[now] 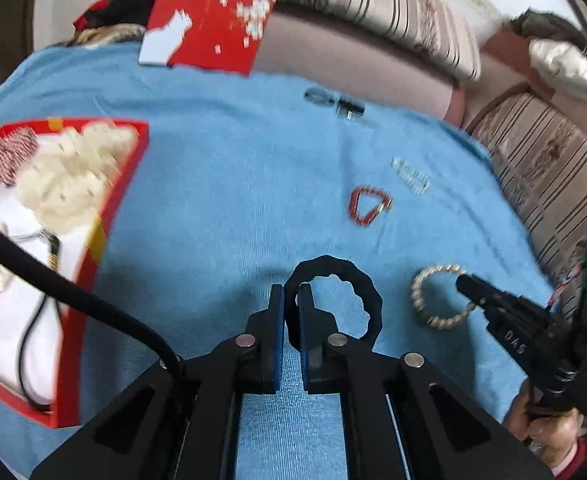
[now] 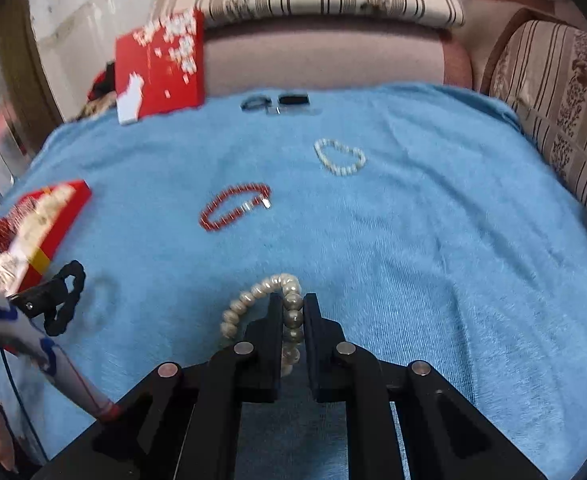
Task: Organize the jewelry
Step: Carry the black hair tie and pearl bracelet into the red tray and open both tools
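Note:
My left gripper (image 1: 291, 294) is shut on a black beaded bracelet (image 1: 367, 284), held above the blue cloth; it also shows in the right wrist view (image 2: 67, 298). My right gripper (image 2: 293, 304) is shut on a pearl bracelet (image 2: 253, 294), which also shows in the left wrist view (image 1: 421, 284). A red bead bracelet (image 2: 233, 206) and a small white bead bracelet (image 2: 339, 156) lie on the cloth further back. The open red jewelry box (image 1: 105, 216) at the left holds pearl strands and a red beaded piece.
The red box lid (image 2: 161, 64) leans at the back left. A dark ring and a black clip (image 2: 277, 102) lie at the cloth's far edge. Striped sofa cushions (image 2: 553, 92) border the back and right. The blue cloth (image 2: 413, 240) covers the whole surface.

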`<state>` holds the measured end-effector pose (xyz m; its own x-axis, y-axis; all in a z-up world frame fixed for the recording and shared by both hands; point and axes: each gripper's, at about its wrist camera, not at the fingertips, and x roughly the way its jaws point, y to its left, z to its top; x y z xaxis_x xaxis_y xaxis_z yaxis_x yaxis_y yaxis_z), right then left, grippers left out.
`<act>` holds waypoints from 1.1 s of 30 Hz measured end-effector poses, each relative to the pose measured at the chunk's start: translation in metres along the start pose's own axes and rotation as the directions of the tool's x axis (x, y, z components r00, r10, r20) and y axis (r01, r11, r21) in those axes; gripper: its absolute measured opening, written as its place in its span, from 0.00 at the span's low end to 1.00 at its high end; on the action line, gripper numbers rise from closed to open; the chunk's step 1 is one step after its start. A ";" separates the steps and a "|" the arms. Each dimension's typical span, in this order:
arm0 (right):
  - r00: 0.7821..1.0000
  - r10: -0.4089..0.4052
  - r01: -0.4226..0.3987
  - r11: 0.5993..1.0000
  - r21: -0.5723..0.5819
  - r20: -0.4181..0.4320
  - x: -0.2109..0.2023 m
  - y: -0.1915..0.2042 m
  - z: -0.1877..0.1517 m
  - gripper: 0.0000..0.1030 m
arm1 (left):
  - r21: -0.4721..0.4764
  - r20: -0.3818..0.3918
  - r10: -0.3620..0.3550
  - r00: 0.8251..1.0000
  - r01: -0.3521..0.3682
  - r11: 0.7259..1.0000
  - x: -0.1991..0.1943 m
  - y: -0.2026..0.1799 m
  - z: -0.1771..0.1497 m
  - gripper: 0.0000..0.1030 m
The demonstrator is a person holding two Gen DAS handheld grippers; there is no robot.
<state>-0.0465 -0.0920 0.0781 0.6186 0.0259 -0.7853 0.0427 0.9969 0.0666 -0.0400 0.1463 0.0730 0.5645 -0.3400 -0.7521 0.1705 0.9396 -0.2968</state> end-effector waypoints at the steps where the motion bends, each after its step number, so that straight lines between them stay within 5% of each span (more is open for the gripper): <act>1: 1.000 0.005 -0.005 1.000 -0.001 0.017 -0.006 0.002 0.001 0.10 | -0.008 0.017 -0.004 1.000 0.004 1.000 -0.007 0.003 0.002 0.06; 11: 0.995 0.083 -0.081 0.996 -0.035 0.064 -0.044 0.043 0.016 0.10 | -0.142 0.132 0.138 0.982 -0.119 0.983 -0.068 0.084 0.029 0.06; 20: 0.971 0.234 -0.228 0.967 -0.109 0.044 -0.062 0.128 0.044 0.10 | -0.334 0.117 0.286 0.951 -0.233 0.913 -0.089 0.199 0.057 0.06; 29: 0.907 0.406 -0.420 0.887 -0.190 -0.108 -0.030 0.259 0.053 0.10 | -0.430 -0.006 0.303 0.953 -0.276 0.859 -0.057 0.265 0.055 0.06; 33: 0.852 0.484 -0.517 0.839 -0.168 -0.200 -0.004 0.310 0.046 0.10 | -0.433 -0.015 0.325 0.946 -0.299 0.850 -0.049 0.274 0.057 0.06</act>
<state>0.0002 0.2136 0.1304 0.3907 0.5199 -0.7596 -0.4161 0.8359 0.3581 0.0248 0.4224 0.0622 0.5770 -0.0166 -0.8166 -0.3739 0.8835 -0.2822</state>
